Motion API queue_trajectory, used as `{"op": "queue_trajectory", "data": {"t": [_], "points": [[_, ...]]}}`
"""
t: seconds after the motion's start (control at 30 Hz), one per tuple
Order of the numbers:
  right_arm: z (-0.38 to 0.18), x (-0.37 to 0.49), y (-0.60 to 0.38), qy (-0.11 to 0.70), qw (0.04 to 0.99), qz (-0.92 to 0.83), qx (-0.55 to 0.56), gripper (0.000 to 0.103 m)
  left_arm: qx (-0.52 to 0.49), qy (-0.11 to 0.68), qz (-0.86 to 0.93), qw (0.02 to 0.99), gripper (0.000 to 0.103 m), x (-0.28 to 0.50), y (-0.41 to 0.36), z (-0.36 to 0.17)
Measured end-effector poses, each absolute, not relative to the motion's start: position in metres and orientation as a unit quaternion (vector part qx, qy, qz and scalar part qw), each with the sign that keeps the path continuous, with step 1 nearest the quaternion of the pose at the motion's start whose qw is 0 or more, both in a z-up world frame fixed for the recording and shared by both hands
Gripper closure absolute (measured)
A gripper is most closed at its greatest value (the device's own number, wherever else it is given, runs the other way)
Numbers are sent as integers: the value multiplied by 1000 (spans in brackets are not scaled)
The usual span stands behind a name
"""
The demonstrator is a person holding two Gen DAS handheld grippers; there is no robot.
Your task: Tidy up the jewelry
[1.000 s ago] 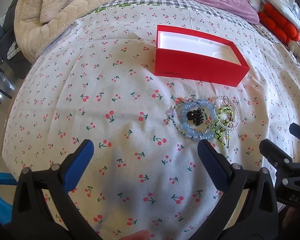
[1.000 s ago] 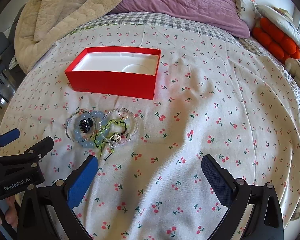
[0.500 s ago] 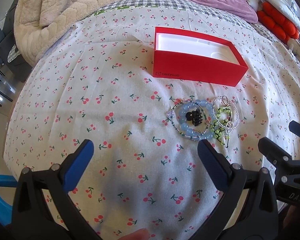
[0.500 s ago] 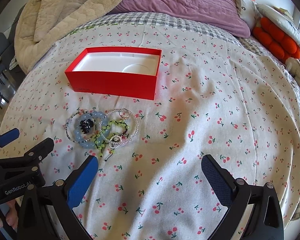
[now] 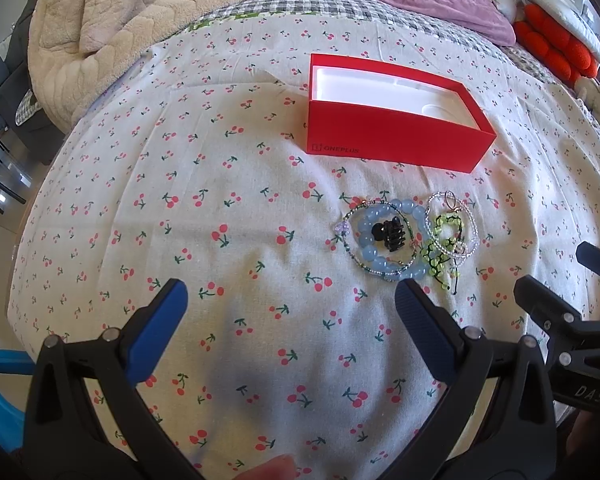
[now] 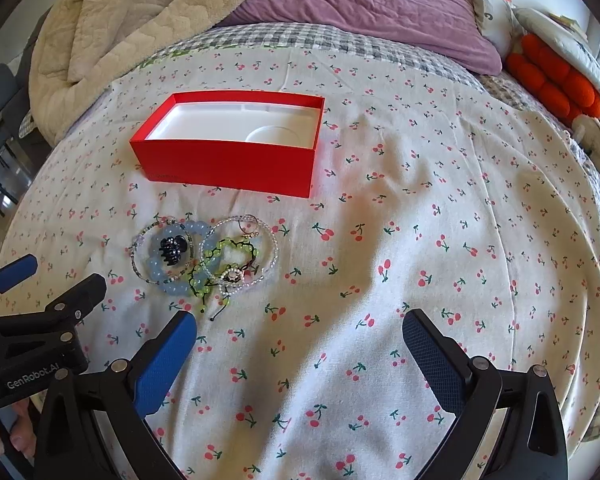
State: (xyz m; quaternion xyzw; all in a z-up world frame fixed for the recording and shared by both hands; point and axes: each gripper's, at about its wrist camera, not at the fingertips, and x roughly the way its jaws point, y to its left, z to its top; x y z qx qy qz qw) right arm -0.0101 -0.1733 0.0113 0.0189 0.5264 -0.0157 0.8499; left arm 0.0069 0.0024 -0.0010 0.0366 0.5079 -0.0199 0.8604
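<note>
Red box [image 5: 392, 148]: "ONEPLUS". Left claw [image 6: 27, 376] body: "GenRobot.AI".

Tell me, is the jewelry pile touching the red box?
Apart. In the right wrist view, a strip of cherry-print bedsheet shows between the red box and the jewelry pile; the left wrist view shows the same gap.

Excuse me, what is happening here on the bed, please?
A person holds two grippers over a cherry-print bedsheet to organize jewelry. The left gripper and right gripper are both open and hold nothing. A tangled pile of bead bracelets with a small black hair clip lies on the sheet, just in front of an open red box, which looks empty. Nothing is picked up yet.
</note>
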Motion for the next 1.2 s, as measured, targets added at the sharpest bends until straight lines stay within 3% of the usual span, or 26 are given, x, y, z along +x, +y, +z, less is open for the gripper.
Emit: {"op": "queue_trajectory", "data": {"t": [1.2], "points": [[14,-10,-175,512,859,-16,16,0,37,530,-46,846,0,12,9,-4]]}}
